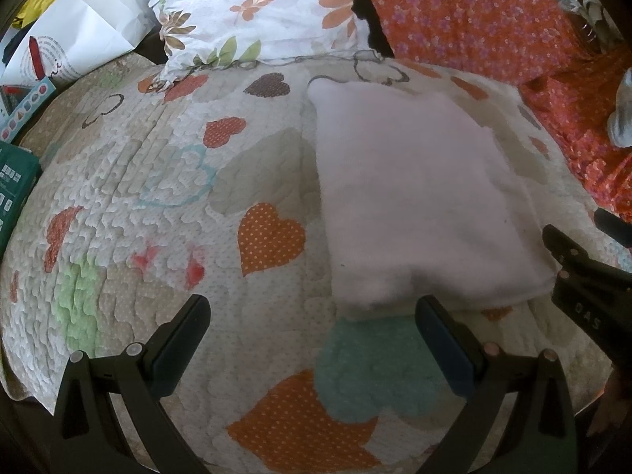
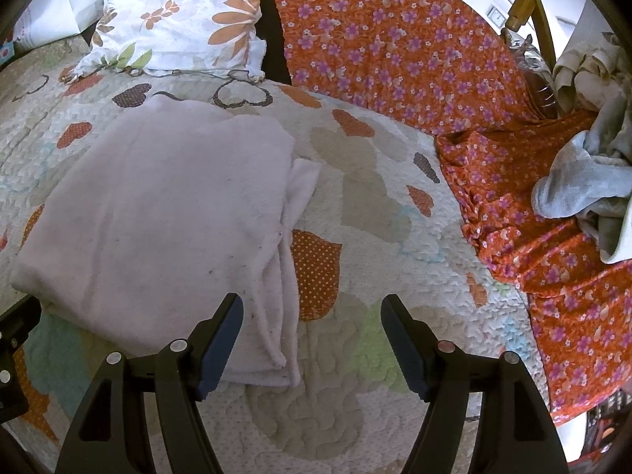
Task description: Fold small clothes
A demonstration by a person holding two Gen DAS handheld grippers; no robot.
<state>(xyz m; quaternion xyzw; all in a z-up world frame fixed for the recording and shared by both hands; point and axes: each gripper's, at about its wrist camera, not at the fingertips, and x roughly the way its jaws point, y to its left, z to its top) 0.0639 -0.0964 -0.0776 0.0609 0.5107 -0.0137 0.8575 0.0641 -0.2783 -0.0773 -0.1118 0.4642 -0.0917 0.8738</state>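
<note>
A pale pink folded cloth [image 1: 414, 197] lies flat on the heart-patterned quilt [image 1: 158, 181]. In the right wrist view the cloth [image 2: 166, 213] shows layered edges along its right side. My left gripper [image 1: 312, 316] is open and empty, just in front of the cloth's near edge, its right finger close to that edge. My right gripper [image 2: 312, 316] is open and empty, above the cloth's near right corner, its left finger over the cloth. The right gripper also shows at the right edge of the left wrist view [image 1: 572, 272].
A floral white pillow [image 1: 256, 12] and an orange flowered fabric [image 2: 395, 39] lie at the back of the quilt [image 2: 375, 205]. Grey and white clothes [image 2: 584, 185] are piled at the right. Paper bags [image 1: 71, 31] and a green box [image 1: 15, 193] stand at the left.
</note>
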